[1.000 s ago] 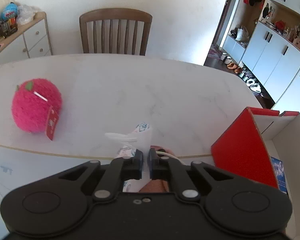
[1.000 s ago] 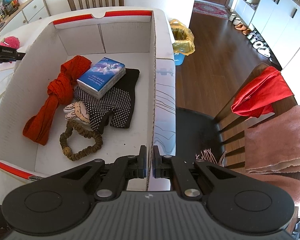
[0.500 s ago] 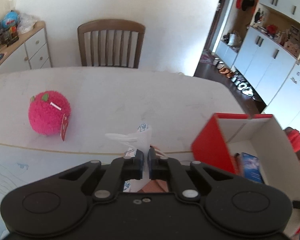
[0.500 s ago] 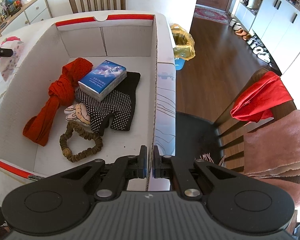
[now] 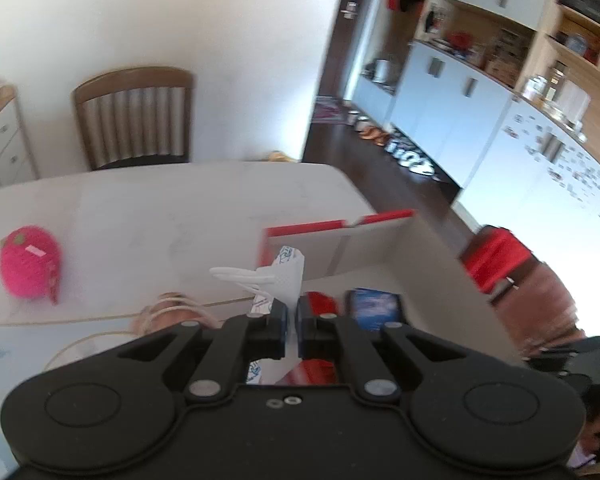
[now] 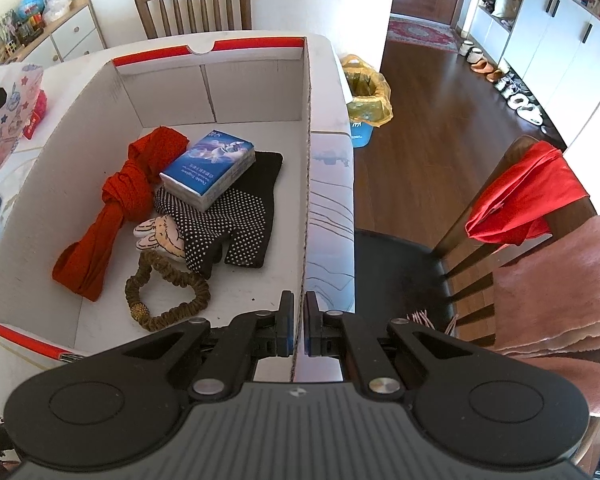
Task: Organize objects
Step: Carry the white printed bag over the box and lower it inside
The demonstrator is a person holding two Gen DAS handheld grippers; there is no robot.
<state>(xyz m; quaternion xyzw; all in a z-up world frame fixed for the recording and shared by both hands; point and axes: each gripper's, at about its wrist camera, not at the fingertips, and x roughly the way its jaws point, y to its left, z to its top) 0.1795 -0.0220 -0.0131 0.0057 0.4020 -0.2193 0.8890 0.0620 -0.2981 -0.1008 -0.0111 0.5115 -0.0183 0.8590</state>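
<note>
the left gripper (image 5: 292, 322) is pinched tight on a white pouch (image 5: 286, 276) with blue print. the pouch sticks up between the two black fingers, and a thin white strip pokes out to the left of it. the right wrist view shows the same pouch (image 6: 10, 116) in the air, just past the left wall of the box (image 6: 66, 120), with stars and drawings on it.

the right gripper (image 6: 296, 330) is closed on the right wall of the box, at the near end, one finger inside and one outside.

the box is white inside with red top edges and sits at the right end of the table (image 5: 160, 208). in the box lie a knotted red cloth (image 6: 120, 200), a blue tissue pack (image 6: 210, 168), black dotted gloves (image 6: 236, 216), a small bunny toy (image 6: 160, 234) and a brown scrunchie (image 6: 168, 300). the tissue pack rests on the gloves and the red cloth. the scrunchie is near the front wall.

a pink fuzzy ball (image 5: 30, 266) with a red tag sits near the left edge of the table, well apart from the box. a wooden chair (image 5: 134, 118) stands at the far edge.
</note>
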